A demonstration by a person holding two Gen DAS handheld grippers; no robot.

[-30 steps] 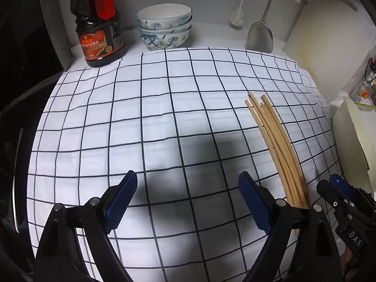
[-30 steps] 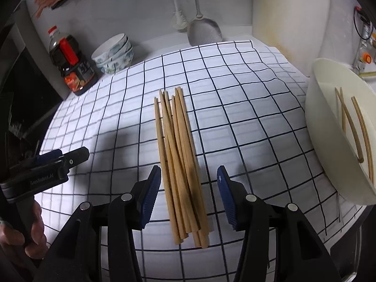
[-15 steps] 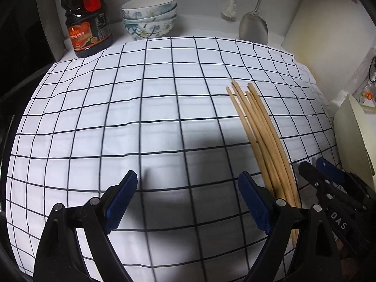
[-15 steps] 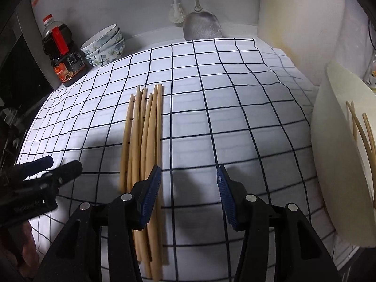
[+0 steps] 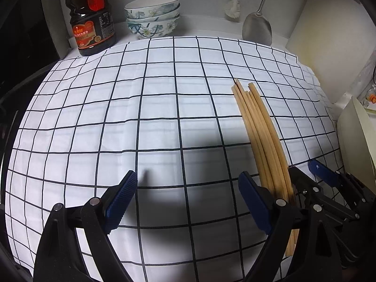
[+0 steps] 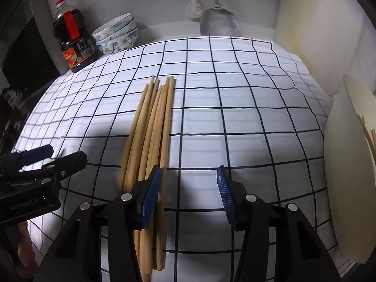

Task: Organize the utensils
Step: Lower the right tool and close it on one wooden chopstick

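On checked cloth (image 6: 235, 122): 6 chopsticks (image 6: 152, 129), 3 bowls (image 5: 152, 16).

Chopsticks (image 6: 150, 141) bundled on the cloth (image 6: 235, 122), mid-counter. Bottle (image 6: 72, 44) and stacked bowls (image 6: 117, 35) behind at left, spatula (image 6: 218, 23) behind, tray (image 6: 347, 176) right.

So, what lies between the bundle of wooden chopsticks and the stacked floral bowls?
Only bare white checked cloth; the left wrist view shows it between the wooden chopsticks and stacked floral bowls.

Bundled wooden chopsticks (image 6: 150, 136) flat on cloth (image 6: 235, 117)
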